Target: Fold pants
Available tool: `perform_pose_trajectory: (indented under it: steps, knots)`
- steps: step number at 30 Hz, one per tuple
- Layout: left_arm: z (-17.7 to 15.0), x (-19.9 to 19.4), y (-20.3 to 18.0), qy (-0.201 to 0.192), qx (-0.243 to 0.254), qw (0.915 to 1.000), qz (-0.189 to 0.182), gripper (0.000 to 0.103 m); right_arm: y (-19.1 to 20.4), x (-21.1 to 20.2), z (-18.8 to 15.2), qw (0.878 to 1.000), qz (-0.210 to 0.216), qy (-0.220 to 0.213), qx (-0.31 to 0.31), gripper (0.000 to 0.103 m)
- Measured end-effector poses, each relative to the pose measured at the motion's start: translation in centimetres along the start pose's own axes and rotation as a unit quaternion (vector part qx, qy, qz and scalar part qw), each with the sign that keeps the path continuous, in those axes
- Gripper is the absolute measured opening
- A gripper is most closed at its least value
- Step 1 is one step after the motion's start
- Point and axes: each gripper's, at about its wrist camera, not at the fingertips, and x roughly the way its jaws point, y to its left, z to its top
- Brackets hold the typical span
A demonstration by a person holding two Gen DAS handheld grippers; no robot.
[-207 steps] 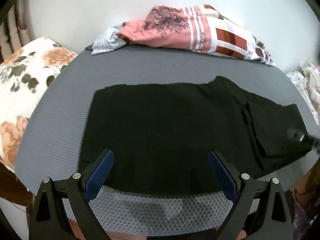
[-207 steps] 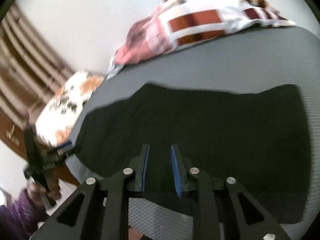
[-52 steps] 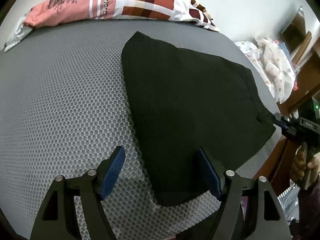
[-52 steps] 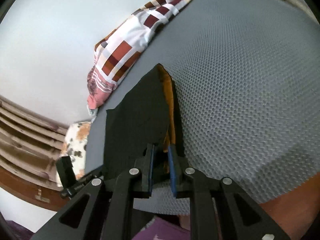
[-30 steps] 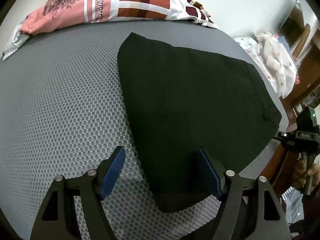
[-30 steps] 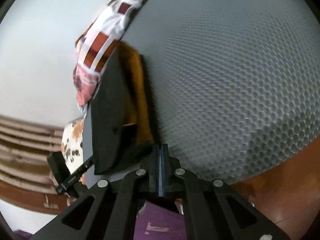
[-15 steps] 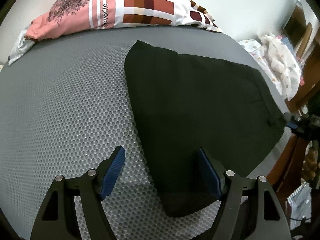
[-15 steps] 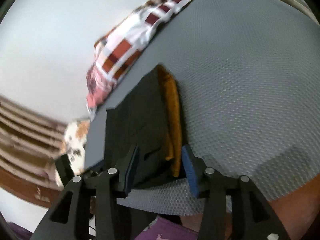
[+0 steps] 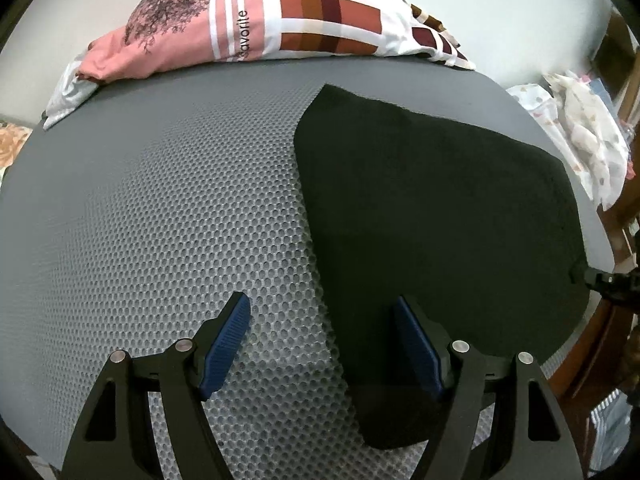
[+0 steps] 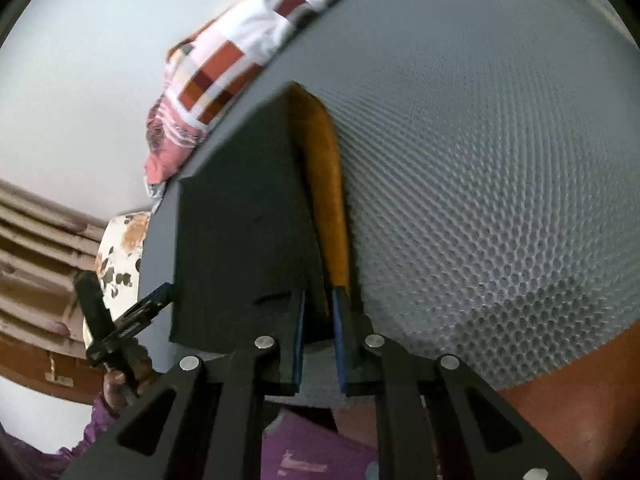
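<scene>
The black pants [image 9: 432, 216] lie folded on the grey honeycomb mat [image 9: 160, 216], on its right half. My left gripper [image 9: 322, 322] is open and empty, low over the mat, with the pants' left folded edge running between its fingers. In the right wrist view the pants [image 10: 240, 216] show an orange inner layer [image 10: 328, 200] along their edge. My right gripper [image 10: 318, 316] is at the pants' near corner with its jaws narrowly apart around the cloth's edge. The left gripper also shows in that view [image 10: 132, 316].
A pink, white and brown patterned cloth [image 9: 280, 28] lies heaped along the mat's far edge by the wall. A floral cushion [image 10: 116, 248] sits past the mat's left end. White printed fabric [image 9: 580, 136] is piled at the right. The mat's edge drops off beside the right gripper.
My right gripper opened wide half a second ago and has now narrowed again around the pants' corner. My left gripper stayed open and shifted slightly over the mat.
</scene>
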Motion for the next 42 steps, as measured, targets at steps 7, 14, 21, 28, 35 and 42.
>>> perform_pose_trajectory:
  steps: [7,14,21,28,35,42]
  knots:
    - [0.2,0.0,-0.3,-0.005,0.011,0.9995,0.029,0.075,0.9,-1.0,0.8,1.0,-0.007,-0.012,-0.017,0.021]
    - [0.4,0.3,-1.4,-0.012,0.044,0.9972,0.059,0.079,0.9,-1.4,2.9,0.998,-0.03,-0.028,-0.039,0.051]
    - [1.2,1.1,-1.6,-0.007,0.043,0.9976,0.054,0.083,0.9,2.3,5.2,0.998,-0.029,0.005,-0.059,0.053]
    - [2.5,2.7,-2.1,0.004,0.059,0.9981,0.018,0.091,2.3,5.0,6.7,0.996,0.011,0.031,-0.085,0.056]
    - [4.7,4.9,-1.9,0.02,0.08,0.9914,-0.102,0.094,1.4,5.6,7.8,0.993,0.065,0.059,-0.079,0.056]
    - [6.2,5.4,-1.8,0.002,0.1,0.9872,-0.124,0.067,0.5,5.5,7.8,0.993,0.082,0.059,-0.065,0.044]
